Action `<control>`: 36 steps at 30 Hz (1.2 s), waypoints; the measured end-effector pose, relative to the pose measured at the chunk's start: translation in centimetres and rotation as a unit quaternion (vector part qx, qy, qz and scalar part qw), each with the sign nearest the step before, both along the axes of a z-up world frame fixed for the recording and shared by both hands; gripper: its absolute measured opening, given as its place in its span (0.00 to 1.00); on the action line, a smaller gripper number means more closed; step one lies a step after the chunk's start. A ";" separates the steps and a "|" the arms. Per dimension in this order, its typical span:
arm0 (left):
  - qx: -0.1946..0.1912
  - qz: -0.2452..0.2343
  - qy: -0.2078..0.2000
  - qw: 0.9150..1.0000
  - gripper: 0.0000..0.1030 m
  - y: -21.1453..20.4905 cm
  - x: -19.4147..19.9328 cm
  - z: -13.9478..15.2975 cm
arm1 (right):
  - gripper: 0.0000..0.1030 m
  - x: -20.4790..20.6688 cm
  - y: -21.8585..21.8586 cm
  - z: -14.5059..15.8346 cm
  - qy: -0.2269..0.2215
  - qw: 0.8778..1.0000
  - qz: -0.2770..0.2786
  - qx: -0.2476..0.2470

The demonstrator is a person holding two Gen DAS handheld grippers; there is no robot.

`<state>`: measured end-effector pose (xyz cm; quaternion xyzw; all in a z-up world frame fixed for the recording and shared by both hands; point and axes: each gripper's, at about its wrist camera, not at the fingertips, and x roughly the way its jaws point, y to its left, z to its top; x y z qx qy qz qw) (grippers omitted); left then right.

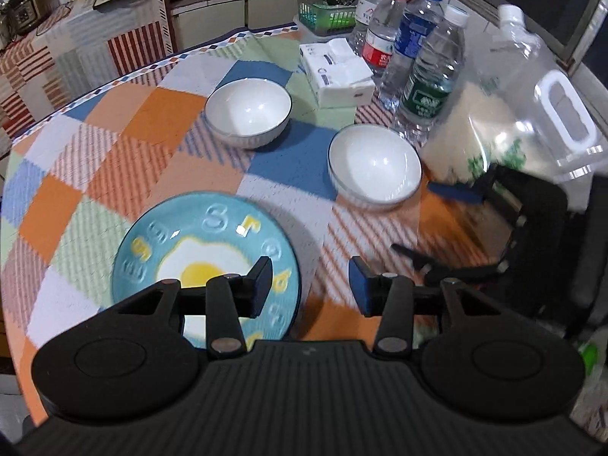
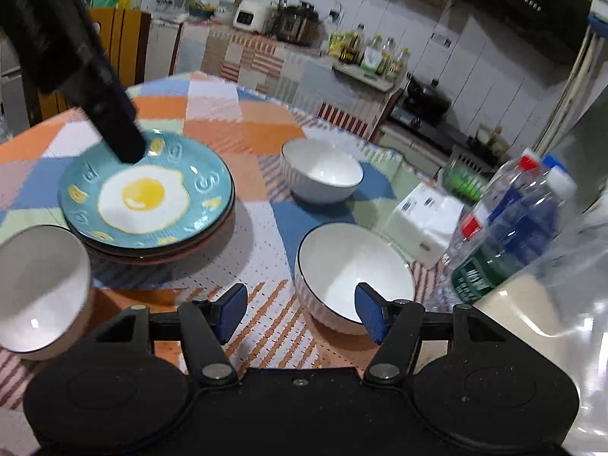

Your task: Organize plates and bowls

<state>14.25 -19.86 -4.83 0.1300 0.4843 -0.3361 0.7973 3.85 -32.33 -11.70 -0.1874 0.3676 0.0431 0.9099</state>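
Plates (image 2: 146,197) are stacked; my left tongs (image 1: 311,283) and right tongs (image 2: 300,309) hang released, empty. Next, I'd gather the 3 bowls, nearest bowl (image 2: 351,266) first.

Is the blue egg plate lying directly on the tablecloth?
No, the blue egg plate rests on top of other plates stacked beneath it.

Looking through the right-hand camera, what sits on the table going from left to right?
Bowl at the left edge → egg plate on its stack → far bowl → tissue pack → bottles.
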 end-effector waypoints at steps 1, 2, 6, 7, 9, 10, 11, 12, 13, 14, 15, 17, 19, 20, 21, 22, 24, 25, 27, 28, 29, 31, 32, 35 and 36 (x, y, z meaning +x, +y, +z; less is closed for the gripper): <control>-0.003 0.003 0.002 1.000 0.42 -0.5 0.5 -0.4 | 0.65 0.5 0.0 -0.5 0.007 1.000 -0.014 -0.004; -0.007 0.007 0.004 1.000 0.42 -1.1 1.1 -0.9 | 0.65 1.0 -0.1 -0.8 0.011 0.999 -0.032 -0.002; -0.027 0.016 0.012 0.999 0.42 -2.9 3.1 -2.7 | 0.65 1.6 -1.4 -1.2 0.014 0.994 -0.089 0.064; -0.032 0.017 0.015 0.999 0.42 -3.5 3.6 -3.2 | 0.65 1.6 -1.6 -1.4 0.008 0.993 -0.097 0.072; -0.042 0.023 0.023 0.999 0.42 -4.5 4.6 -4.1 | 0.65 1.7 -1.5 -1.6 -0.004 0.993 -0.099 0.067; -0.046 0.026 0.026 0.998 0.42 -5.1 5.1 -4.5 | 0.65 1.8 -1.4 -1.8 -0.011 0.994 -0.093 0.057; -0.050 0.029 0.030 0.998 0.42 -5.6 5.6 -5.1 | 0.65 1.9 -1.2 -2.0 -0.016 0.995 -0.084 0.045; -0.052 0.028 0.035 0.998 0.42 -6.2 6.1 -5.5 | 0.65 2.2 -1.1 -2.2 -0.017 0.997 -0.072 0.035; -0.052 0.029 0.037 0.998 0.42 -6.7 6.6 -5.9 | 0.65 2.6 -0.9 -2.4 -0.015 0.998 -0.057 0.023; -0.050 0.029 0.039 0.998 0.42 -7.2 6.9 -6.3 | 0.65 3.1 -0.8 -2.6 -0.005 0.999 -0.043 0.013; -0.045 0.023 0.041 0.998 0.42 -7.9 7.3 -6.8 | 0.65 3.6 -0.7 -3.0 0.012 0.999 -0.029 0.000; -0.033 0.027 0.028 0.999 0.42 -8.7 7.5 -7.6 | 0.65 4.7 -0.9 -3.8 0.032 0.999 -0.032 -0.012; -0.029 0.021 0.031 0.999 0.42 -9.4 7.7 -8.4 | 0.55 5.4 -1.5 -4.4 0.045 0.998 -0.042 0.004; -0.032 0.022 0.040 0.998 0.42 -9.5 8.0 -8.9 | 0.47 5.7 -1.9 -4.7 0.050 0.998 -0.040 0.015; -0.035 0.028 0.052 0.998 0.41 -9.6 8.3 -9.4 | 0.40 5.9 -2.2 -4.8 0.050 0.998 -0.037 0.019; -0.038 0.034 0.062 0.997 0.39 -9.7 8.5 -9.9 | 0.34 6.0 -2.3 -4.9 0.048 0.998 -0.028 0.024; -0.044 0.047 0.071 0.995 0.23 -9.9 8.8 -10.5 | 0.28 6.1 -2.2 -4.8 0.048 0.998 -0.009 0.031; -0.050 0.054 0.078 0.994 0.17 -9.8 8.8 -10.8 | 0.22 6.1 -2.2 -4.9 0.050 0.998 -0.004 0.035; -0.054 0.063 0.109 0.990 0.10 -9.9 9.1 -11.4 | 0.15 6.1 -2.0 -5.0 0.056 0.998 0.011 0.039; -0.054 0.063 0.118 0.990 0.07 -10.1 9.0 -11.6 | 0.11 6.2 -2.0 -5.1 0.060 0.997 0.015 0.044; -0.049 0.060 0.114 0.990 0.06 -10.4 8.9 -11.7 | 0.10 6.4 -2.0 -5.3 0.063 0.997 0.018 0.049; -0.033 0.053 0.091 0.994 0.06 -11.0 8.4 -11.7 | 0.11 6.4 -2.0 -5.5 0.056 0.997 0.017 0.055; -0.030 0.054 0.088 0.994 0.06 -11.1 8.3 -11.8 | 0.11 6.6 -2.1 -5.6 0.055 0.997 0.017 0.059; -0.031 0.060 0.097 0.993 0.06 -11.0 8.5 -11.7 | 0.12 6.8 -2.2 -5.3 0.063 0.995 0.008 0.071; -0.034 0.060 0.100 0.993 0.06 -10.9 8.5 -11.4 | 0.11 6.8 -2.4 -5.0 0.066 0.994 0.006 0.087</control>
